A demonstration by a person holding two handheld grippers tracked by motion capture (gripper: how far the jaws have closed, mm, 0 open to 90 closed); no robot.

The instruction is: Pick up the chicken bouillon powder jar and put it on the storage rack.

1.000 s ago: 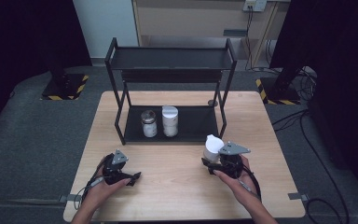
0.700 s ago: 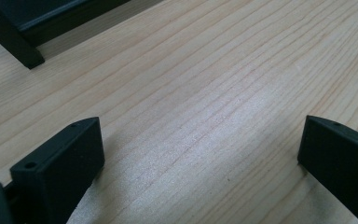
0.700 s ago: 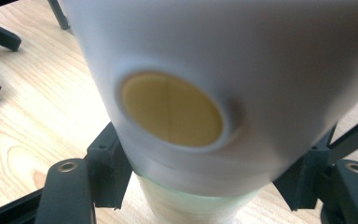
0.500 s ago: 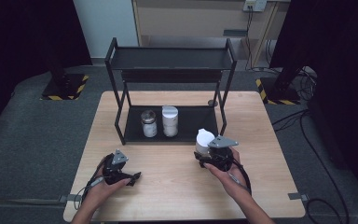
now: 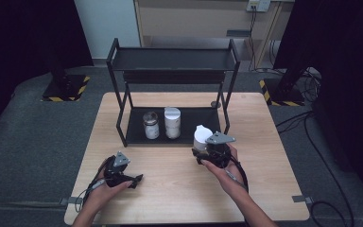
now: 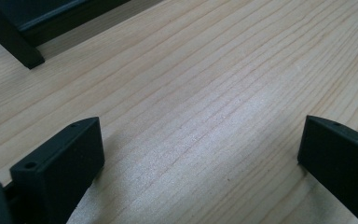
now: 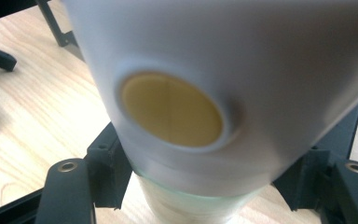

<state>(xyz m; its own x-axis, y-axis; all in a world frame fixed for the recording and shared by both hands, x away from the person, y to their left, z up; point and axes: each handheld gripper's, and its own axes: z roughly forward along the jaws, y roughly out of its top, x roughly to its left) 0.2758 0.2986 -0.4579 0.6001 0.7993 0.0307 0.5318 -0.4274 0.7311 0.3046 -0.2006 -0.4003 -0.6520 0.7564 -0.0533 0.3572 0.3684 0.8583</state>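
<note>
Leftward now, right claw (image 5: 207, 147) grips white jar (image 5: 201, 136) upright (left claw (image 5: 133, 180) open).

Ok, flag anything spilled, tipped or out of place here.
Nothing stands out. Two jars stand upright on the black metal rack's lower shelf; the right gripper holds a white-capped jar above the wooden table, nothing spilled.

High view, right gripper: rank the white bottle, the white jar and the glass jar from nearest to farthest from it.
From the right gripper:
1. White bottle, held in its jaws at the shelf's front right.
2. White jar, on the lower shelf, right of the pair.
3. Glass jar, beside it on the left.
</note>
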